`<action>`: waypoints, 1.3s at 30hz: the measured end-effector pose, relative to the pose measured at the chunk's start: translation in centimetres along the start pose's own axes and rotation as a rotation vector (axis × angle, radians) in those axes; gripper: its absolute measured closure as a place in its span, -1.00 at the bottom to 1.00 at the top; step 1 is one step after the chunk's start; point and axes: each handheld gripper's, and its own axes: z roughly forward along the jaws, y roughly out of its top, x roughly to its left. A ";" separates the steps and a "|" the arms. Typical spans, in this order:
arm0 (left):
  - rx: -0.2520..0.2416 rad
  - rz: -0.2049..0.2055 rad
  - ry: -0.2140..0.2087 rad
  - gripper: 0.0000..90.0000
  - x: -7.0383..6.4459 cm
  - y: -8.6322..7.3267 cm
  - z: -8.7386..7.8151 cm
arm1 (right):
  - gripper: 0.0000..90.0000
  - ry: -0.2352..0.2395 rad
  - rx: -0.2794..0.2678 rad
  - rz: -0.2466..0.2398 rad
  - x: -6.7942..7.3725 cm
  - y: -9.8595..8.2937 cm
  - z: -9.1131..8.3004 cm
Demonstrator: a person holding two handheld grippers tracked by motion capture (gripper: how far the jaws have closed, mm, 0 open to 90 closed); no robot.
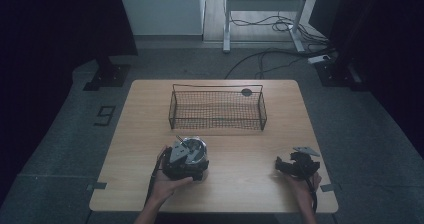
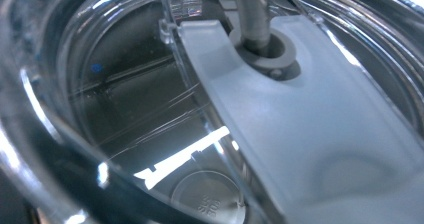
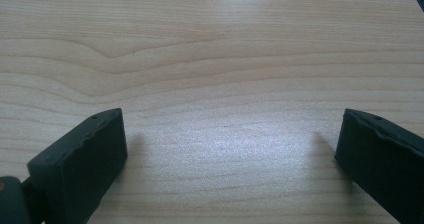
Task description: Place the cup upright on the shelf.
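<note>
A clear plastic cup [image 1: 196, 147] with a see-through lid stands on the wooden table [image 1: 240, 184] near its front left. My left gripper [image 1: 186, 160] is pressed against the cup, with a hand behind it. In the left gripper view the lid [image 2: 125, 109] is very close, with a frosted flap [image 2: 320, 134] and a grey straw [image 2: 252, 14] through its hole; that gripper's jaws are hidden. My right gripper [image 1: 280, 166] rests at the front right. It [image 3: 232, 149] stands open over bare wood, its black fingers [image 3: 85, 154] wide apart.
A dark wire basket [image 1: 217, 109] stands across the back middle of the table, with a small dark round thing [image 1: 246, 92] just behind its right end. Cables and a desk frame lie on the floor beyond the table.
</note>
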 end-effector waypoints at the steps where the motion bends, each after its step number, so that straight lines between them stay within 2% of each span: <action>1: 0.001 0.000 0.002 -0.95 0.0 0.0 0.0 | -1.00 0.000 0.000 0.000 0.0 0.0 0.0; 10: -0.001 0.012 -0.004 -0.94 -0.1 0.0 -0.1 | -1.00 0.000 0.000 0.000 0.0 0.0 0.0; 15: -0.006 0.033 -0.004 -0.94 -0.4 -0.1 -0.3 | -1.00 0.000 0.000 0.000 0.0 0.0 0.0; 20: -0.021 0.032 -0.021 -0.94 -0.5 0.1 -0.9 | -1.00 0.000 0.000 0.000 0.0 0.0 0.0; 27: -0.041 0.019 -0.006 -0.93 -0.3 0.6 -1.6 | -1.00 0.000 0.000 0.000 0.0 0.0 0.0; 32: -0.042 -0.016 0.013 -0.93 -0.3 1.0 -1.1 | -1.00 -0.003 0.002 0.002 0.0 0.0 0.0; 36: -0.029 -0.026 0.020 -0.93 -0.1 1.4 -0.7 | -1.00 -0.004 0.002 0.001 0.0 0.1 0.1; 39: -0.032 -0.059 0.028 -0.93 0.0 1.7 -0.6 | -1.00 -0.005 0.002 0.003 0.0 0.1 0.1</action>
